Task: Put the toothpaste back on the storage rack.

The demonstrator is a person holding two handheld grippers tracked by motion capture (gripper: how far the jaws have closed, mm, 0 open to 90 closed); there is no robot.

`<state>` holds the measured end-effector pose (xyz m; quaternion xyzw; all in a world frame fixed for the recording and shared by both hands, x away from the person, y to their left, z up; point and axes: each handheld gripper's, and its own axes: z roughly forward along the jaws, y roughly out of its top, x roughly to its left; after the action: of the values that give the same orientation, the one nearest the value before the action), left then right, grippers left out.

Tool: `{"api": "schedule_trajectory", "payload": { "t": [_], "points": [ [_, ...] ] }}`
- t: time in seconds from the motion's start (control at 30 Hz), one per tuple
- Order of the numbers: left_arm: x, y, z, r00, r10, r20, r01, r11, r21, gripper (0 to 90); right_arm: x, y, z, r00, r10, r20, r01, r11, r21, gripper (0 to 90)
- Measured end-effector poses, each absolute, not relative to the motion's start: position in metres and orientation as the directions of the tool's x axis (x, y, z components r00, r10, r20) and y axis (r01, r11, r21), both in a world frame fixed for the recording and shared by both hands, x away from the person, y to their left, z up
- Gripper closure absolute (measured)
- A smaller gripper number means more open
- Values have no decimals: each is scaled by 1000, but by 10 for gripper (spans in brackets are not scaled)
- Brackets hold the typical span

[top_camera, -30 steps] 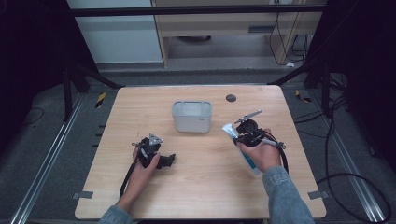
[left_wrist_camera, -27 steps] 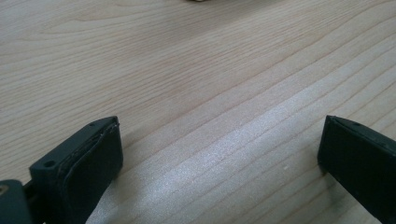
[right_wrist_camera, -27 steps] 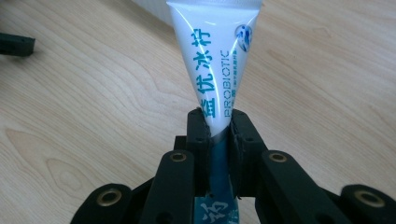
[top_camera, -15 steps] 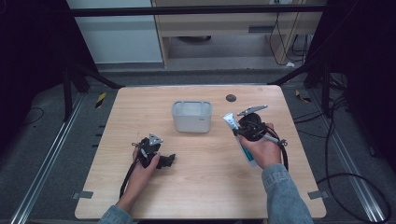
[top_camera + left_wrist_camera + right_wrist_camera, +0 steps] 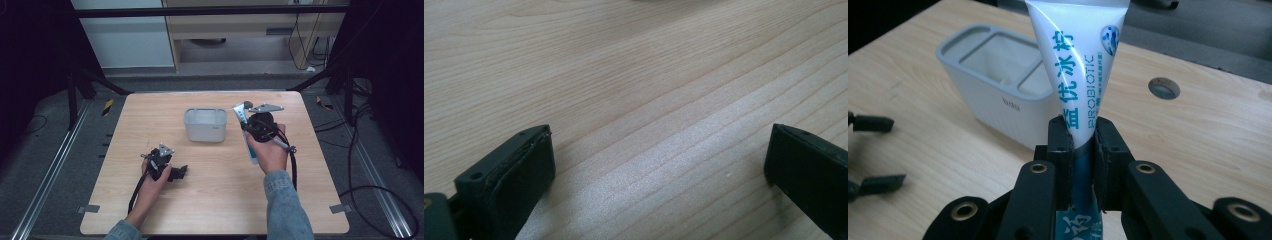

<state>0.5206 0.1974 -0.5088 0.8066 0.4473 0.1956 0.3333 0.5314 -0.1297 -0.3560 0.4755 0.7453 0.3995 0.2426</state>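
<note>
My right gripper (image 5: 248,129) is shut on a white and blue toothpaste tube (image 5: 241,113), held above the table to the right of a pale grey compartmented holder (image 5: 205,125). In the right gripper view the two pads (image 5: 1060,145) pinch the tube (image 5: 1078,65) at its middle, and its flat crimped end points up and away, with the holder (image 5: 998,85) just behind at the left. My left gripper (image 5: 181,171) rests on the table at the near left, open. Its jaws stand wide apart over bare wood, with the left gripper (image 5: 659,160) holding nothing.
A round cable hole (image 5: 1164,88) sits in the wooden table (image 5: 215,200) beyond the tube. The open jaws of the left gripper (image 5: 875,152) show at the left edge of the right gripper view. Cables and dark floor surround the table.
The right gripper has risen with the tube and shifted toward the far side, closer to the holder's right end. The left hand has stayed still.
</note>
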Motion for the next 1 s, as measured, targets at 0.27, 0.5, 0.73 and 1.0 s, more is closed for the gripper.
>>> {"api": "schedule_trajectory", "payload": {
  "t": [0.27,0.5,0.73,1.0],
  "points": [
    [521,198,-509,527,850,18,588,-380,714,0,532,-106,-346,-392,920,14,481,192,855,801],
    [523,198,-509,537,843,20,584,-389,712,0,538,-96,-336,-377,926,7,451,177,875,802],
    [524,198,-508,539,842,20,585,-391,711,0,551,-88,-326,-384,923,10,425,167,890,801],
    [524,198,-509,537,843,18,584,-388,713,0,555,-74,-316,-400,917,-3,383,170,908,801]
  ]
}}
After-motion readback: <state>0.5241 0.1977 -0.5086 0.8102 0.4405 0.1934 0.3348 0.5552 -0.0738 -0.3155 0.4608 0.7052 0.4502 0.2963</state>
